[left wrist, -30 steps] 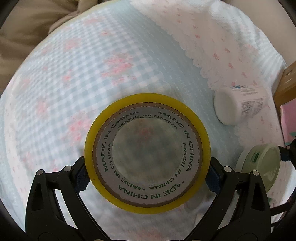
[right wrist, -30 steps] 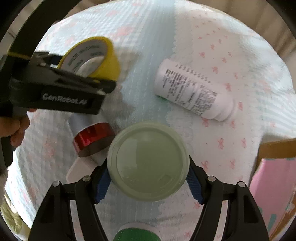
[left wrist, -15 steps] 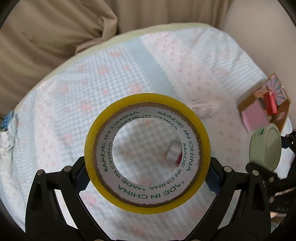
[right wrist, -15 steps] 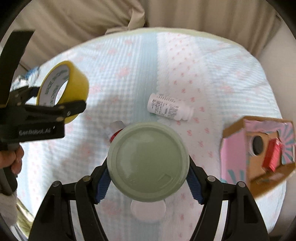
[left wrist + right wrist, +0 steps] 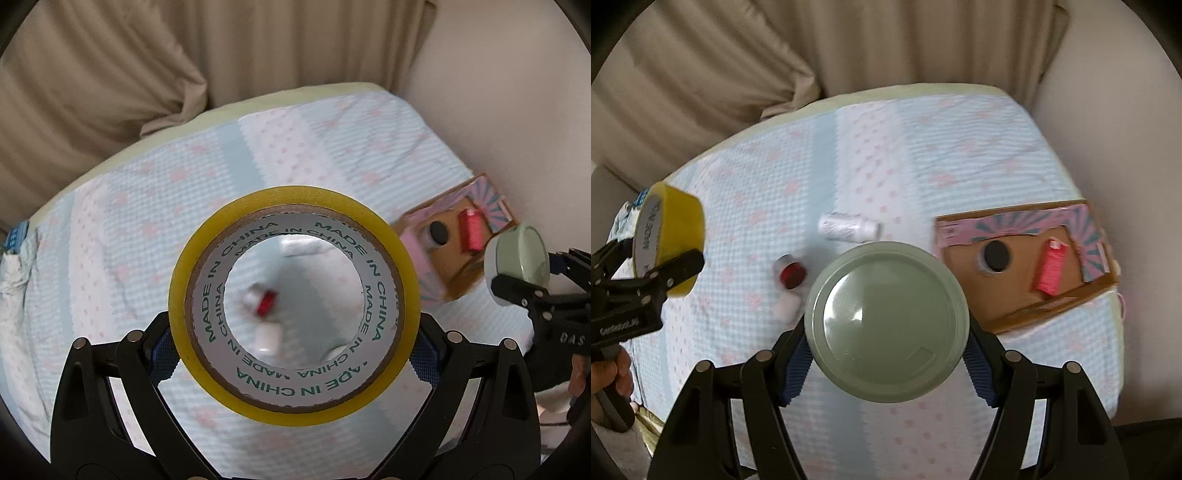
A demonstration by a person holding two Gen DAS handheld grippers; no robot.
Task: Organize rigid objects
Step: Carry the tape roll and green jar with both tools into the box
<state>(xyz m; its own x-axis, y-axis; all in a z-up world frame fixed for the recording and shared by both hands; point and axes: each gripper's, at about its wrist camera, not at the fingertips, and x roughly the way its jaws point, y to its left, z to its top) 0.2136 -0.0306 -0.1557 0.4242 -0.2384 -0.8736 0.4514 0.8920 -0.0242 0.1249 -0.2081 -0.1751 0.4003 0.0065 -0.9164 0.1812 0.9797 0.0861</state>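
My left gripper (image 5: 294, 341) is shut on a yellow tape roll (image 5: 384, 236) and holds it high above the bed; the roll also shows at the left in the right wrist view (image 5: 677, 229). My right gripper (image 5: 886, 350) is shut on a round jar with a pale green lid (image 5: 886, 325), also raised; the jar shows at the right in the left wrist view (image 5: 517, 254). A white bottle (image 5: 847, 227) and a red-banded tube (image 5: 790, 278) lie on the bedspread (image 5: 923, 147) below.
An open cardboard box (image 5: 1023, 299) with pink patterned flaps lies at the right of the bed, holding a red spool (image 5: 1049, 273) and a black round thing (image 5: 995, 255). Beige curtains (image 5: 775, 48) hang behind. A wall (image 5: 498, 92) stands at the right.
Both grippers have risen well above the bed with their objects. The bottle and tube now look small and far below, and the cardboard box has come into view.
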